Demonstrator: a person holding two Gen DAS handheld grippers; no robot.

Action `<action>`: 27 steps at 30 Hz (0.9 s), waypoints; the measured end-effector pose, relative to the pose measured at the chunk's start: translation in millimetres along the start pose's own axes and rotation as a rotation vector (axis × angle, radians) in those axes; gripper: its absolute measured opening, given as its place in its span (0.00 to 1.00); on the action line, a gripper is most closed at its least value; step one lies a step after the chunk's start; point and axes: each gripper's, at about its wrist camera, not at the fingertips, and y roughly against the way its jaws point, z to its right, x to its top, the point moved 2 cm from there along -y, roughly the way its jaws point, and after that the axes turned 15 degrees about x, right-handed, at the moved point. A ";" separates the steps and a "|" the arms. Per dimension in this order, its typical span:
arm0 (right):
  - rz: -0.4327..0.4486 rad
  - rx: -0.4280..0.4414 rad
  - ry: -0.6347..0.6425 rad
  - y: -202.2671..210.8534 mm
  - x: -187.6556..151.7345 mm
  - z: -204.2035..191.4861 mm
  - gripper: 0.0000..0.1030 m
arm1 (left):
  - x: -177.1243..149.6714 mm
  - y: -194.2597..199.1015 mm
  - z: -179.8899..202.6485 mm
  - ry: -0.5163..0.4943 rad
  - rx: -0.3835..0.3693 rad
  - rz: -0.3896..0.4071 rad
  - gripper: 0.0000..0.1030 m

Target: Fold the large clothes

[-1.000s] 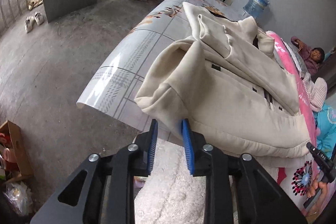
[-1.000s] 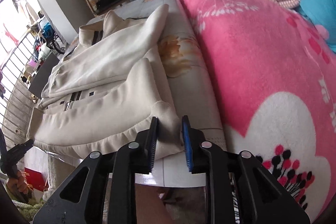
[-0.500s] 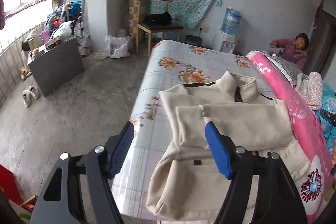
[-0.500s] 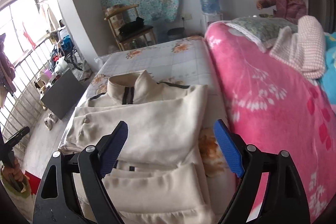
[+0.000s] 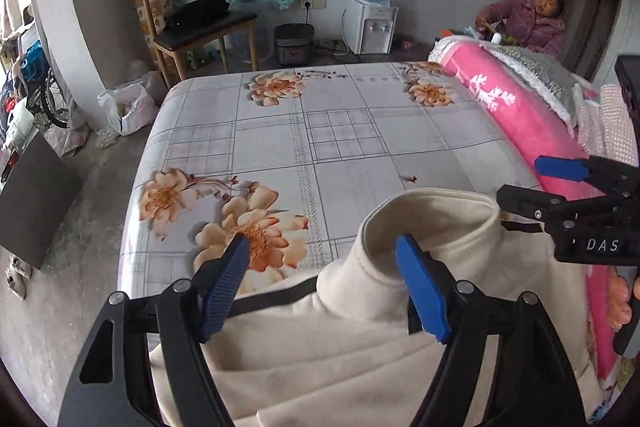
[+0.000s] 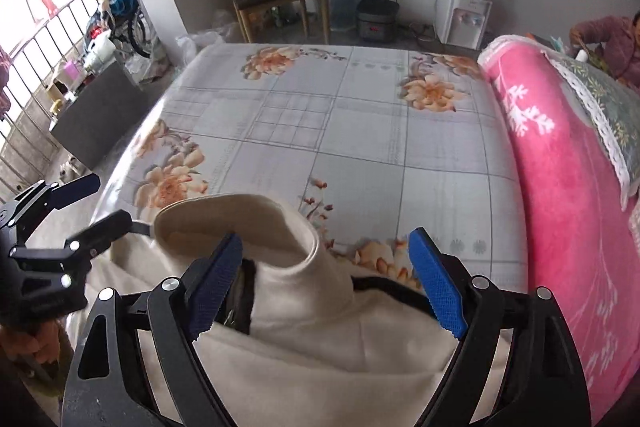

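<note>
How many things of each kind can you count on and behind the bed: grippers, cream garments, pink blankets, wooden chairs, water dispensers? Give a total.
Grippers: 2, the left gripper and the right gripper, both open
Cream garment: 1
Pink blanket: 1
Wooden chair: 1
Water dispenser: 1
Total: 6

Two wrist cameras, side by side over the near end of the bed

Each looks steeply down past its own blue-padded fingers, close above the cream fleece jacket's stand-up collar (image 5: 432, 223); both share the grey floral bedsheet (image 6: 360, 131), wooden chair (image 5: 192, 27) and water dispenser (image 6: 464, 11).
</note>
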 end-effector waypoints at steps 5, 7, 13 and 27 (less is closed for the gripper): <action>-0.109 -0.075 -0.001 -47.4 1.1 20.2 0.70 | -4.3 -41.7 25.6 -0.069 0.065 -0.064 0.52; -0.138 -0.053 -0.016 -47.9 -12.1 25.7 0.63 | -13.2 -41.1 20.4 -0.076 0.044 -0.063 0.47; -0.134 0.040 0.037 -13.4 -41.0 11.0 0.10 | -33.2 -2.6 14.8 -0.136 -0.051 0.010 0.09; -0.115 -0.030 0.209 -1.3 -134.8 -25.2 0.06 | -141.7 40.1 38.8 -0.262 -0.053 0.068 0.07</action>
